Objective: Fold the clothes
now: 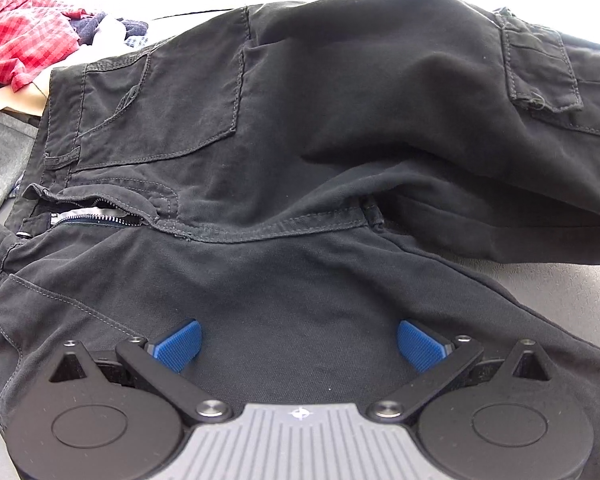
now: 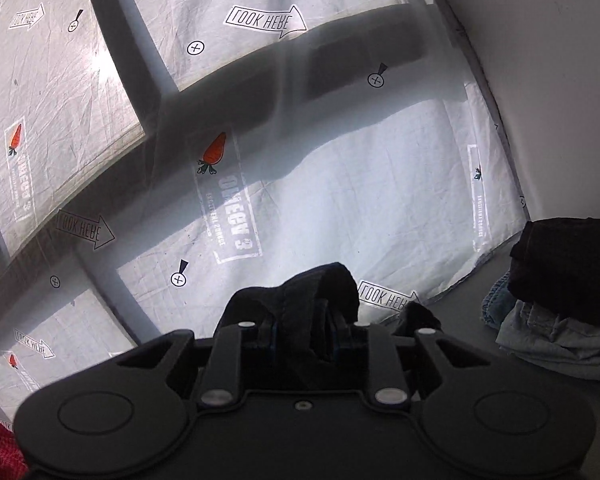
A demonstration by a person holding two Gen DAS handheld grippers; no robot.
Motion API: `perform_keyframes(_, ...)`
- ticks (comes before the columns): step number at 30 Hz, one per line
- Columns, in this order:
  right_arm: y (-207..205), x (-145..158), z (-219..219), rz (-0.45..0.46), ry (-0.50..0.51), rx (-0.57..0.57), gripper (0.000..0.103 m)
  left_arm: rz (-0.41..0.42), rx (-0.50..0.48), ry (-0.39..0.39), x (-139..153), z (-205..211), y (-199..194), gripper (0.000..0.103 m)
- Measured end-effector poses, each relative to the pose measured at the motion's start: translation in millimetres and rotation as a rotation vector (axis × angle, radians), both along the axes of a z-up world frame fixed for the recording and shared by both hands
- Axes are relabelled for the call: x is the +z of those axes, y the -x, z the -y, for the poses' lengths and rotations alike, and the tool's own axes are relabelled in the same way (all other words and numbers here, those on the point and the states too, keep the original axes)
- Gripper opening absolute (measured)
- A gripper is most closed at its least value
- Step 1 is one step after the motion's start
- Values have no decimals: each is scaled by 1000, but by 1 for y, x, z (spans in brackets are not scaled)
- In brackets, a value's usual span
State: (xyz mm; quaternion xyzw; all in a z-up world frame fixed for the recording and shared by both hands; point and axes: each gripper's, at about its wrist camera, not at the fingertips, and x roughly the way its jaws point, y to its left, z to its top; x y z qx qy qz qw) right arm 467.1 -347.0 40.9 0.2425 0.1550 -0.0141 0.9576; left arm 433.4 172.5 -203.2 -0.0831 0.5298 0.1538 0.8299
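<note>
Black cargo trousers [image 1: 300,128] are lying spread on the table [image 1: 572,300], fly unzipped, one leg doubling over the other. The left gripper [image 1: 299,344] is hovering over the seat, jaws wide apart, holding nothing. The right gripper [image 2: 300,328] is pinching a bunched dark fold. Risk: that thick bunch is liable to slip out, dropping the leg askew.

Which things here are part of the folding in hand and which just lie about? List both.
In hand:
- black cotton cargo trousers, fly unzipped
- left tongs, open above them
- right tongs, shut on black cloth

Lying about:
- red checked shirt
- stack of folded dark and blue garments
- printed white curtain
</note>
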Motion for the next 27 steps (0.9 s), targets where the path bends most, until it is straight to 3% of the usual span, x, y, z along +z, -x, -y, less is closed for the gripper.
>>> perform_keyframes(7, 8, -55, 2, -197, -50, -104, 24, 8, 0, -3, -6, -20, -14, 103)
perform_keyframes(13, 7, -53, 12, -179, -54, -102, 24, -6, -7, 5, -9, -34, -26, 103)
perform_keyframes(19, -47, -22, -6, -98, 120, -82, 24, -10, -8, 7, -13, -52, -40, 103)
perform_keyframes(22, -92, -31, -14, -70, 221, -113, 34, -9, -8, 6, -17, -56, -43, 103)
perform_keyframes(24, -129, -46, -25, -100, 412, -108, 51, -12, -9, 7, -18, -62, -48, 103)
perform_keyframes(25, -138, -50, -27, -130, 439, -122, 54, -13, -9, 8, -20, -65, -50, 103)
perform_keyframes(27, -144, -54, -22, -148, 403, -138, 55, -14, -8, 8, -24, -70, -53, 103)
